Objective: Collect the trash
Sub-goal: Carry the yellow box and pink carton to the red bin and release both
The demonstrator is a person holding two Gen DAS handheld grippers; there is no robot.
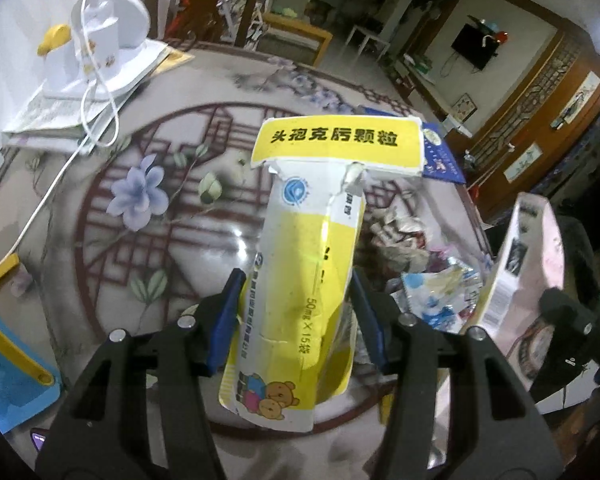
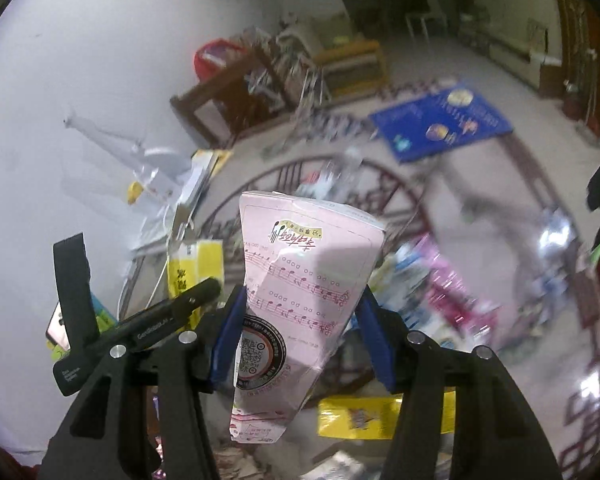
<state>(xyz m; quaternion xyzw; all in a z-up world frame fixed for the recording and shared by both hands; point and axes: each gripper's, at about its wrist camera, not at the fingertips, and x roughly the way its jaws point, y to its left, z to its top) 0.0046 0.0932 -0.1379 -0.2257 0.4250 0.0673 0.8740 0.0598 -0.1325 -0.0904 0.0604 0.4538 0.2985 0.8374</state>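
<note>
The yellow and white medicine box (image 1: pixel 300 264) stands up between the blue pads of the left gripper (image 1: pixel 296 316), which is closed on its lower half, and its torn top flap juts forward past the fingertips. It looks like thin, empty cardboard: light, already creased and partly crushed, so it should give under a hard squeeze and could slip or fold if taken by the loose flap; the middle of the body, where the pads now press, seems the sounder place to hold it. The pink carton (image 2: pixel 300 292) printed with music notes sits the same way in the right gripper (image 2: pixel 300 328), pinched across its narrower lower part with its wider top leaning ahead of the fingers; it too looks light and soft-walled, and its glossy skin may be slippery. Both are held clear above the counter (image 1: pixel 100 208) with its flower pattern. Ahead and below the right gripper lies a heap of wrappers (image 2: pixel 440 292), too blurred to sort out piece by piece. A blue booklet (image 2: pixel 444 124) lies farther ahead, and a white lamp (image 1: pixel 108 28) stands far to the left of the left gripper. No bin or bag for the trash shows in either view, and the bottoms of both boxes are partly hidden behind the gripper frames.
</note>
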